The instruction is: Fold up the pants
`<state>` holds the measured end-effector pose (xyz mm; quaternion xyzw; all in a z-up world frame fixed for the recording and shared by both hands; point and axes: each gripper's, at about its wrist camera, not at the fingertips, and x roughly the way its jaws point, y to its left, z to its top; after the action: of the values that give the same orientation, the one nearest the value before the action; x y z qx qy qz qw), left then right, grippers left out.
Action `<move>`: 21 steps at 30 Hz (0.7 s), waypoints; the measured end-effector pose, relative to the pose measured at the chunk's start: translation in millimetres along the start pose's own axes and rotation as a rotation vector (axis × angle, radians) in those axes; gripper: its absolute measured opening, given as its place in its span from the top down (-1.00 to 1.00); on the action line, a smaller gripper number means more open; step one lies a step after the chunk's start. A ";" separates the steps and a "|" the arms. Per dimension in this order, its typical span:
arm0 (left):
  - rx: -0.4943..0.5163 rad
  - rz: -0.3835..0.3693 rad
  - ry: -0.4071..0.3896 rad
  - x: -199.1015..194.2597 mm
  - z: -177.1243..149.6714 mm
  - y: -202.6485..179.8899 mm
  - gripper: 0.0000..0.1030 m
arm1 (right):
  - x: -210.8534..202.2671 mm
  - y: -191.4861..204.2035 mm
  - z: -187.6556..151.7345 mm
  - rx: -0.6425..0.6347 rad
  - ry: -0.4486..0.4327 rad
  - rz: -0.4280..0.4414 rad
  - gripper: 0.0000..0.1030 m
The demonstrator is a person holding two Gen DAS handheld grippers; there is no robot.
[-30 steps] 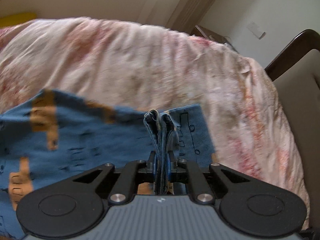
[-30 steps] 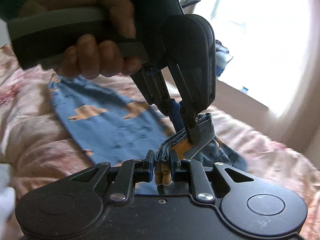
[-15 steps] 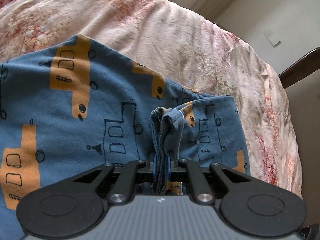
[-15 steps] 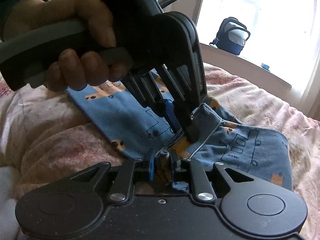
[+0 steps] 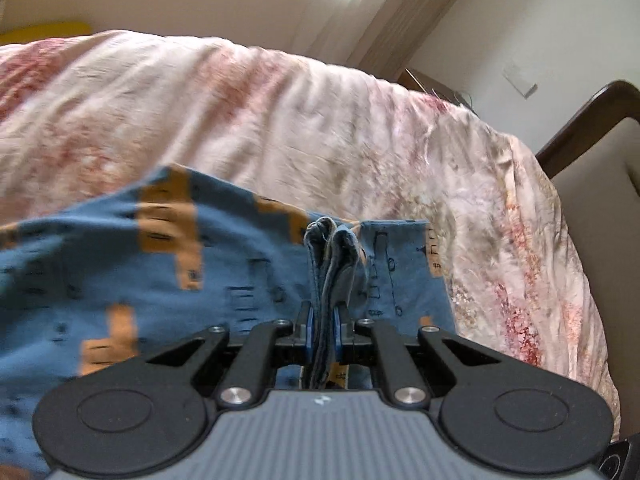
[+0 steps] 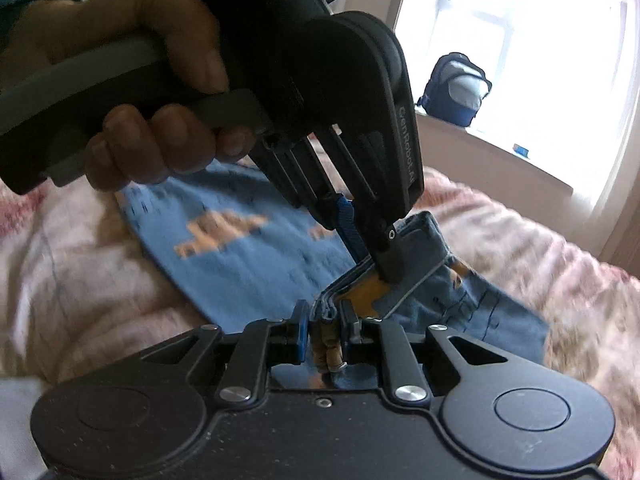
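The blue pants (image 5: 224, 264) with orange and black vehicle prints lie spread on the pink floral bedspread (image 5: 280, 120). My left gripper (image 5: 323, 330) is shut on a bunched edge of the pants, layers standing up between its fingers. In the right wrist view the pants (image 6: 248, 256) stretch away to the left, and my right gripper (image 6: 325, 330) is shut on several stacked layers of the same edge. The left gripper (image 6: 374, 254), held by a hand, pinches the cloth just ahead of my right one.
A dark wooden bed frame (image 5: 580, 128) with a beige panel stands at the right of the bed. A blue backpack (image 6: 456, 88) sits on the window sill by the bright window. The bedspread (image 6: 540, 248) extends to the right.
Both grippers have lifted the held edge of the pants up off the bed after dipping low half a second ago. The views are blurred with motion. Both stay shut on the cloth.
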<state>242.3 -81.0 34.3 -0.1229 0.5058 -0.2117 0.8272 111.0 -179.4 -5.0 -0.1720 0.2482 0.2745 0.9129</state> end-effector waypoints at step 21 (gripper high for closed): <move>0.103 0.107 -0.165 -21.7 -42.5 66.2 -0.55 | 11.5 17.8 0.4 0.021 -0.001 0.023 -0.69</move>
<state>210.9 -12.0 4.2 -0.0699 0.4304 -0.1821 0.8813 109.1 -160.4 -14.1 -0.1593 0.2524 0.2823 0.9117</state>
